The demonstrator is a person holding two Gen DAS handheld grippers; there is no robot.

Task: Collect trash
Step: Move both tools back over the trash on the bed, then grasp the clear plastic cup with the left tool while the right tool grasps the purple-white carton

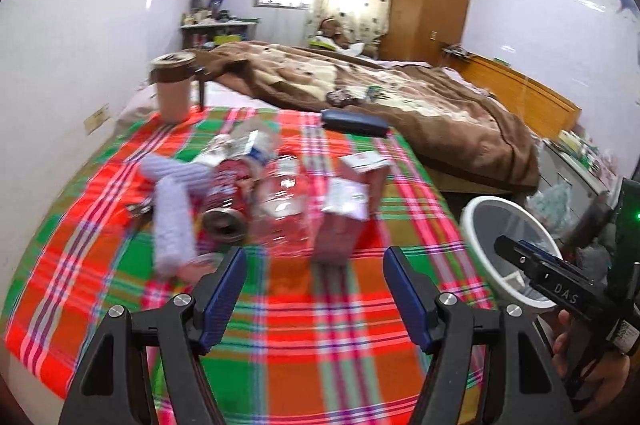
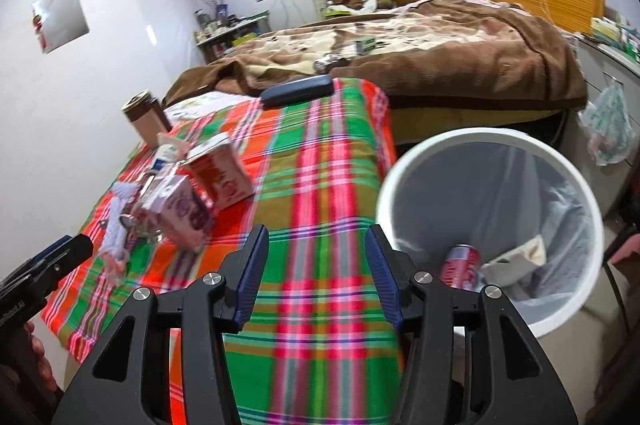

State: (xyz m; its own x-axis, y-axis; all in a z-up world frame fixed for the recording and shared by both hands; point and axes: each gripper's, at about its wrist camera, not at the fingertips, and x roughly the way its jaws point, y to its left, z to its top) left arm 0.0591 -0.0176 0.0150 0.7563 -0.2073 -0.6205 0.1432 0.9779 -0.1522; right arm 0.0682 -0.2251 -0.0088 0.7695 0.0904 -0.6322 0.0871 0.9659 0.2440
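Trash lies in a heap on the plaid cloth (image 1: 320, 325): a red can (image 1: 224, 197) on its side, a clear plastic bottle (image 1: 280, 201), two pink cartons (image 1: 344, 221) and a crumpled white carton (image 1: 248, 145). My left gripper (image 1: 314, 265) hangs open just short of the heap, with nothing between its fingers. My right gripper (image 2: 316, 245) is open and empty over the cloth's edge, beside the white bin (image 2: 480, 135). Inside the lined bin lie a red can (image 2: 460, 267) and crumpled paper (image 2: 516, 257). The cartons (image 2: 180, 209) stand to the left of the right gripper.
A white knitted item (image 1: 176, 209) lies beside the can. A brown-lidded cup (image 1: 174, 85) and a dark case (image 1: 354, 123) sit at the cloth's far end. Behind is a bed with a brown blanket (image 1: 420, 93). A plastic bag (image 2: 608, 129) hangs right of the bin.
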